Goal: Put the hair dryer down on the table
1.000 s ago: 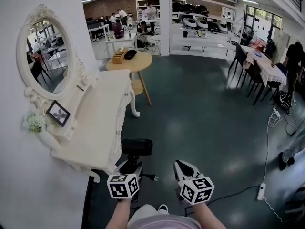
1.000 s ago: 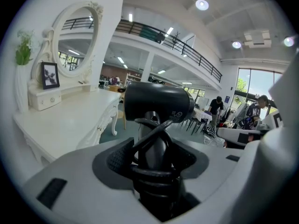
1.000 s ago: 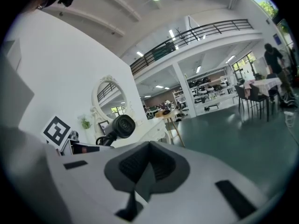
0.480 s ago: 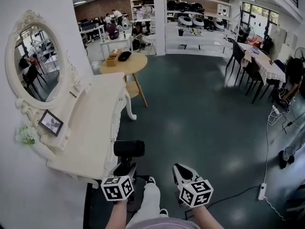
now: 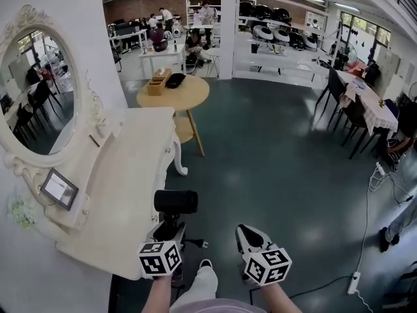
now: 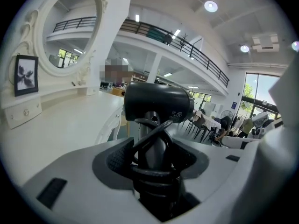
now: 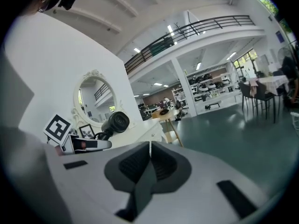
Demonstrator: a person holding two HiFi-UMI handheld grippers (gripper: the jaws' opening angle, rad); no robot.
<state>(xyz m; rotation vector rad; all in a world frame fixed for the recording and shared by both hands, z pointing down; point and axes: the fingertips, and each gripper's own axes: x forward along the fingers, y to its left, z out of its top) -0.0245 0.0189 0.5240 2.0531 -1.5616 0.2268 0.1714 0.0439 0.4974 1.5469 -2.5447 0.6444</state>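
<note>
A black hair dryer [image 5: 174, 201] stands upright in my left gripper [image 5: 171, 230], whose jaws are shut on its handle with the cord wound round it. In the left gripper view the dryer's barrel [image 6: 158, 103] sits above the jaws, and the handle [image 6: 154, 155] fills the gap. It hangs over the floor just off the front right corner of the cream dressing table [image 5: 127, 188]. My right gripper [image 5: 251, 238] is to its right, jaws shut on nothing [image 7: 148, 146]; that view shows the dryer [image 7: 115, 122] at its left.
The dressing table carries an oval mirror [image 5: 36, 96] and a small framed picture [image 5: 60, 188] along the wall. A round wooden table [image 5: 173, 92] stands beyond it. My leg and shoe [image 5: 203, 280] are below. A power strip [image 5: 354, 282] and cables lie on the floor at right.
The view has shifted so the dressing table lies nearer and lower left. The left gripper with the dryer has stayed at the table's front corner. The right gripper has barely moved.
</note>
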